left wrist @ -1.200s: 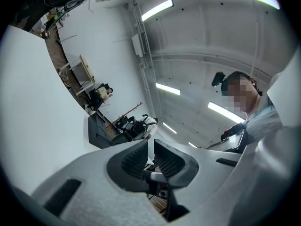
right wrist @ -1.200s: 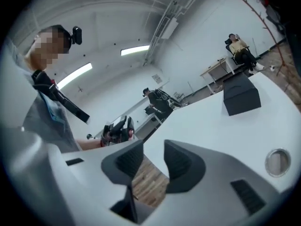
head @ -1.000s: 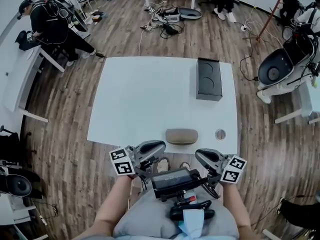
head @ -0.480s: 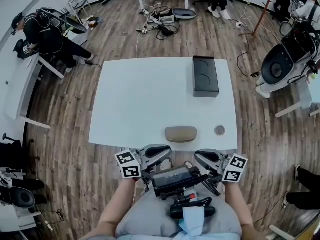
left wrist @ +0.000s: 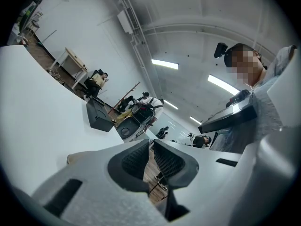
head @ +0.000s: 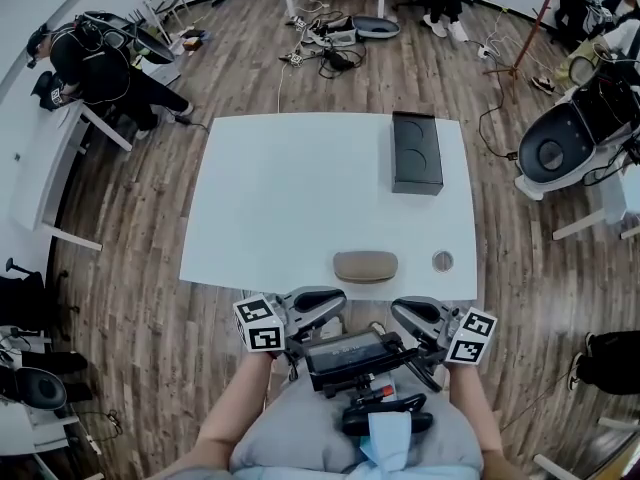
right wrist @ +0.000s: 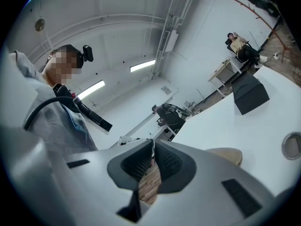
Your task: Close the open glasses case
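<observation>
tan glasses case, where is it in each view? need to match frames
Head view: glasses case at the table's near edge, centre.
Left gripper view: glasses case lower left, behind the jaws.
Right gripper view: glasses case lower right, behind the jaws.
Shared landmark: black box on the table, in all three.

Tan glasses case point(head: 365, 266) just ahead of the grey left tool point(head: 338, 296) and right tool point(head: 397, 308). White table point(head: 280, 188). Black box point(head: 417, 154) farther off. Black-and-white patterned marker cubes point(head: 260, 325).
</observation>
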Available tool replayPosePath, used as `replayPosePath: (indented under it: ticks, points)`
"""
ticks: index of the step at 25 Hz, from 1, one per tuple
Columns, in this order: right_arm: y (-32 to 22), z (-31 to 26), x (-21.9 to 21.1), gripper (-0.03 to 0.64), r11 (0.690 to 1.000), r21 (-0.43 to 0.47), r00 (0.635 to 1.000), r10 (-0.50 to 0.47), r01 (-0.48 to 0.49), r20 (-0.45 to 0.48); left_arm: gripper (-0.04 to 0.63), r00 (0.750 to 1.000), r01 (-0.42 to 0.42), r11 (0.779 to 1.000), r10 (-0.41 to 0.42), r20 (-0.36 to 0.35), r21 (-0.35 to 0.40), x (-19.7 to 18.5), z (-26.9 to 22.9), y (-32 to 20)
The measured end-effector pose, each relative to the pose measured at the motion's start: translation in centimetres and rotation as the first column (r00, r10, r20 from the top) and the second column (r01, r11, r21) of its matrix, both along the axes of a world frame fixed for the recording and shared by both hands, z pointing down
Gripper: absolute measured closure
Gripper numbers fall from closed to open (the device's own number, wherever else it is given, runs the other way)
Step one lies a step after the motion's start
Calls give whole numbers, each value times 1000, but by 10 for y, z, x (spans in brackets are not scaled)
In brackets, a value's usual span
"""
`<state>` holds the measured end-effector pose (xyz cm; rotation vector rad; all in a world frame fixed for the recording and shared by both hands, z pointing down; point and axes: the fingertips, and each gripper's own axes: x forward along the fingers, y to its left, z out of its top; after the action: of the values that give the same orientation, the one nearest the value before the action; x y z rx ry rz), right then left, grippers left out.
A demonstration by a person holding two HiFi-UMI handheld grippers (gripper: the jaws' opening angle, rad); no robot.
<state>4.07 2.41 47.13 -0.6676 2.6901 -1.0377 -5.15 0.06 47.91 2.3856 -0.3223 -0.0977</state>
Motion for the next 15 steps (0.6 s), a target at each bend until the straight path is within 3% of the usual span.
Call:
replayPosePath:
  ticks: [15]
  points:
    - [-18,4,1,577,999,-32,1000,0,0,14,549,1000,3,1000,-2,14,-26,-5,13,-11]
